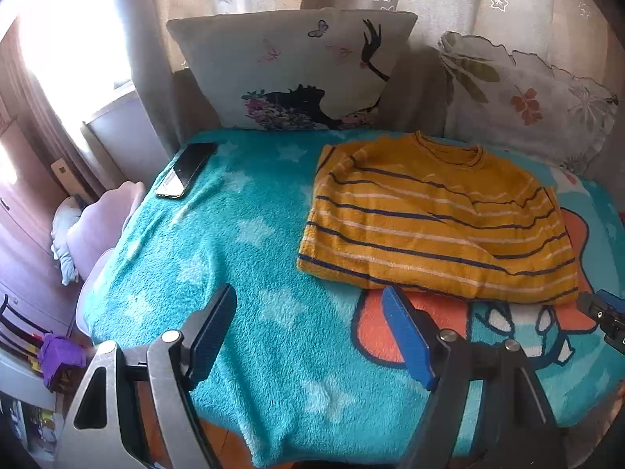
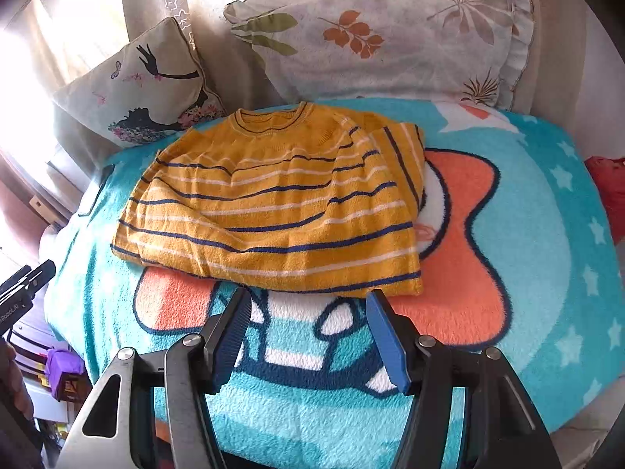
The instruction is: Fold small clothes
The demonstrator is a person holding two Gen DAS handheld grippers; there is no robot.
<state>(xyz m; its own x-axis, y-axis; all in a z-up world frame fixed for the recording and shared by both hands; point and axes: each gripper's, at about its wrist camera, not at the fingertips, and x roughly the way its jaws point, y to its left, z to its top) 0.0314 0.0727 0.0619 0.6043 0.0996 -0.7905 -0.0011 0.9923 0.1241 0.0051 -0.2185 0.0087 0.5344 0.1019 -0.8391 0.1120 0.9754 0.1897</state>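
A mustard-yellow sweater (image 1: 437, 219) with navy and white stripes lies on the teal blanket (image 1: 242, 258), its sleeves folded in and its collar toward the pillows. It also shows in the right wrist view (image 2: 273, 203). My left gripper (image 1: 308, 312) is open and empty, above the blanket just in front of the sweater's near left corner. My right gripper (image 2: 308, 312) is open and empty, just in front of the sweater's hem. The right gripper's tip shows at the right edge of the left wrist view (image 1: 603, 314). The left gripper's tip shows at the left edge of the right wrist view (image 2: 27, 285).
A black phone (image 1: 187, 170) lies on the blanket's far left corner. Two printed pillows (image 1: 297, 74) (image 2: 390, 39) lean against the curtain behind the sweater. A red cloth (image 2: 609, 187) sits past the blanket's right edge. The bed's left edge drops toward a pink chair (image 1: 97, 230).
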